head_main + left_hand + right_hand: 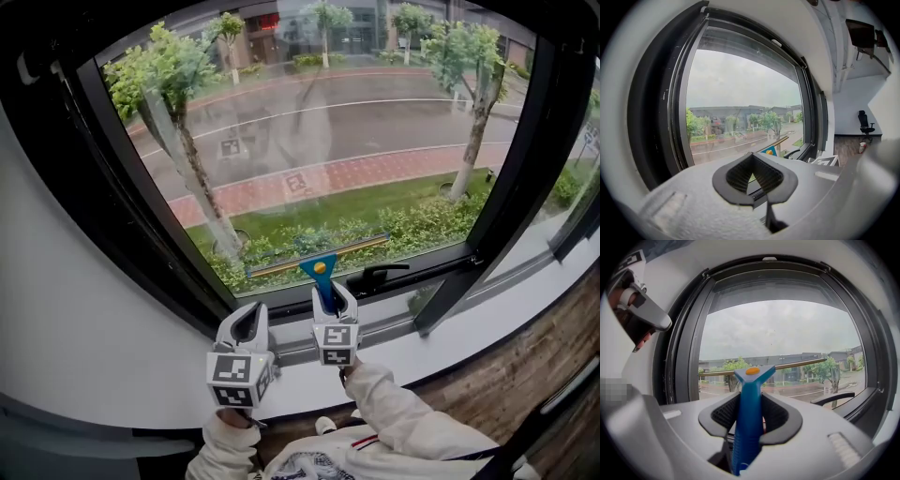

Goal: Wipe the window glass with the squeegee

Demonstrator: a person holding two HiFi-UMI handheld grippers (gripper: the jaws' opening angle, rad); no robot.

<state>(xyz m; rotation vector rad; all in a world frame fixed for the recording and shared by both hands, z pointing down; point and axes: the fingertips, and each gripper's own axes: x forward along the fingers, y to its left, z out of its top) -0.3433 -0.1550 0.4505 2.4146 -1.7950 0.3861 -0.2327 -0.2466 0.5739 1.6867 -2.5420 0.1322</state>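
Your right gripper (334, 298) clenched the blue handle of the squeegee (322, 269). Its long blade lay across the window glass (309, 141) low down, just above the bottom frame and near the black window handle (377, 276). Your left gripper (247, 323) hung just beside the right one, jaws closed on nothing. The only print was the black-and-white square markers on both grippers' cubes.
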